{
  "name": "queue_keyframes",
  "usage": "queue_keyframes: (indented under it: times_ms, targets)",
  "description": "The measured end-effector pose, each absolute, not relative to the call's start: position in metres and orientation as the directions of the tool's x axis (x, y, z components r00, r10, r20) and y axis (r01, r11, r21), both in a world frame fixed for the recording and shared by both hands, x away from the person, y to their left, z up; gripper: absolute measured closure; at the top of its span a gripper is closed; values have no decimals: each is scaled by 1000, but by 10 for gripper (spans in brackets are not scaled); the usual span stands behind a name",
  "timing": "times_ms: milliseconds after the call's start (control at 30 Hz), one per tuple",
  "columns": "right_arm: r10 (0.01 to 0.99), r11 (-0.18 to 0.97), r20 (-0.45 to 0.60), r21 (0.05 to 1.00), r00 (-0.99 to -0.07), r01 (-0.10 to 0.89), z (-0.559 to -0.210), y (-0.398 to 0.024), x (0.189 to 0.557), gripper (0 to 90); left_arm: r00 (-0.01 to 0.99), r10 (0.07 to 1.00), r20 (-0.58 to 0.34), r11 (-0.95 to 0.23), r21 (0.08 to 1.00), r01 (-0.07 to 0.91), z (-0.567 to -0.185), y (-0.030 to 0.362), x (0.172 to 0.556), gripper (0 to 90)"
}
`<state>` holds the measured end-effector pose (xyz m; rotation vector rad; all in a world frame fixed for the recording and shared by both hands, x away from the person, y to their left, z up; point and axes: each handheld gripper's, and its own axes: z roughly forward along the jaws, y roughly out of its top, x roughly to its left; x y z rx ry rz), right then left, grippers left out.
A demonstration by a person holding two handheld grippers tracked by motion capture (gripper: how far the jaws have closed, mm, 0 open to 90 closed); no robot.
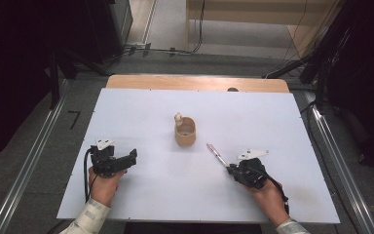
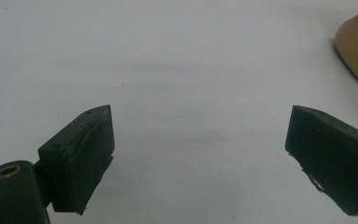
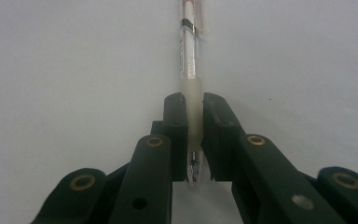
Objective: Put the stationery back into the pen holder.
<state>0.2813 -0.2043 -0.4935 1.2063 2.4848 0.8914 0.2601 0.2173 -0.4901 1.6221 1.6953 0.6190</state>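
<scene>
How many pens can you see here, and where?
1. The pen is clamped between the jaws of the right gripper, pointing out toward the wooden cup in the middle of the table. More could sit hidden inside the cup.

A clear-barrelled pen (image 3: 189, 70) with red markings — clamped at its pale grip between the right gripper (image 3: 193, 135) jaws — points toward a tan wooden cup (image 1: 185, 131) standing mid-table.

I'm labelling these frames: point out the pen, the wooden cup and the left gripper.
pen (image 3: 189, 65): right gripper view, clear barrel.
wooden cup (image 1: 185, 135): high view, outer wall.
left gripper (image 2: 200, 158): left gripper view, midway between its open fingers.
</scene>
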Motion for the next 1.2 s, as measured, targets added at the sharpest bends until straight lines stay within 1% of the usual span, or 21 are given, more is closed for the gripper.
queue_keyframes:
  times_ms: [267, 633, 1200]
  targets:
    - [776, 464, 40, 641, -630, 612, -486, -205, 280, 789, 29, 987, -160, 103, 752, 651, -490, 217, 260, 86]
    - [783, 432, 53, 671, -620, 603, -474, -206, 281, 789, 32, 987, -157, 99, 751, 653, -490, 218, 260, 86]
    - [781, 400, 63, 713, -621, 576, -451, -198, 287, 789, 33, 986, -161, 101, 751, 653, -489, 218, 260, 86]
